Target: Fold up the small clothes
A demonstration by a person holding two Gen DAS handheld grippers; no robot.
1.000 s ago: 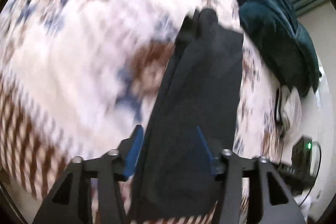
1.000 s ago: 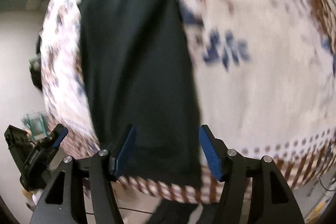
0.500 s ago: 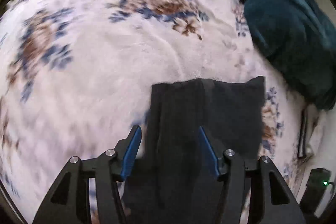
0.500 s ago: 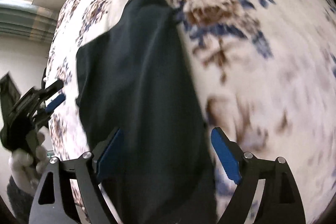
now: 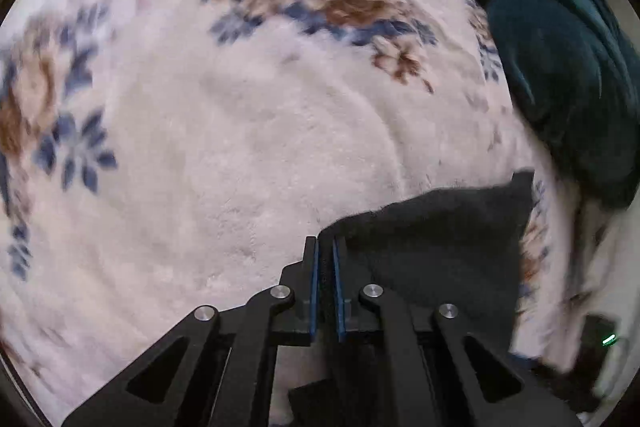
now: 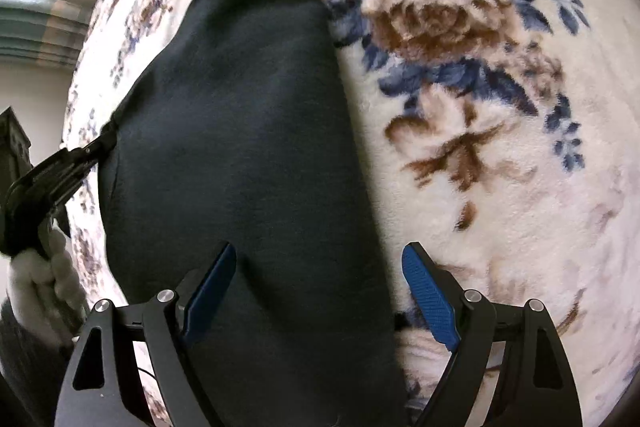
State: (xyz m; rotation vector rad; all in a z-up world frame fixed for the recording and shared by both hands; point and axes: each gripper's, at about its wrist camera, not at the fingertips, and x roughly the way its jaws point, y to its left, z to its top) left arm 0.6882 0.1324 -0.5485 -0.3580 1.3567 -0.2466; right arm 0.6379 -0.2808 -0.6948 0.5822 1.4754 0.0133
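Left wrist view: the left hand-held gripper (image 5: 325,259) has its 2 blue pads nearly together, pinching a corner of the dark garment (image 5: 440,243). The garment lies on a cream floral blanket (image 5: 240,147), with a dark teal cloth (image 5: 560,67) heaped at the far right.

Right wrist view: the right hand-held gripper (image 6: 318,291) is spread wide, its fingers straddling the garment (image 6: 248,147) without gripping it. The left hand-held gripper (image 6: 86,153) grips the garment's left edge.
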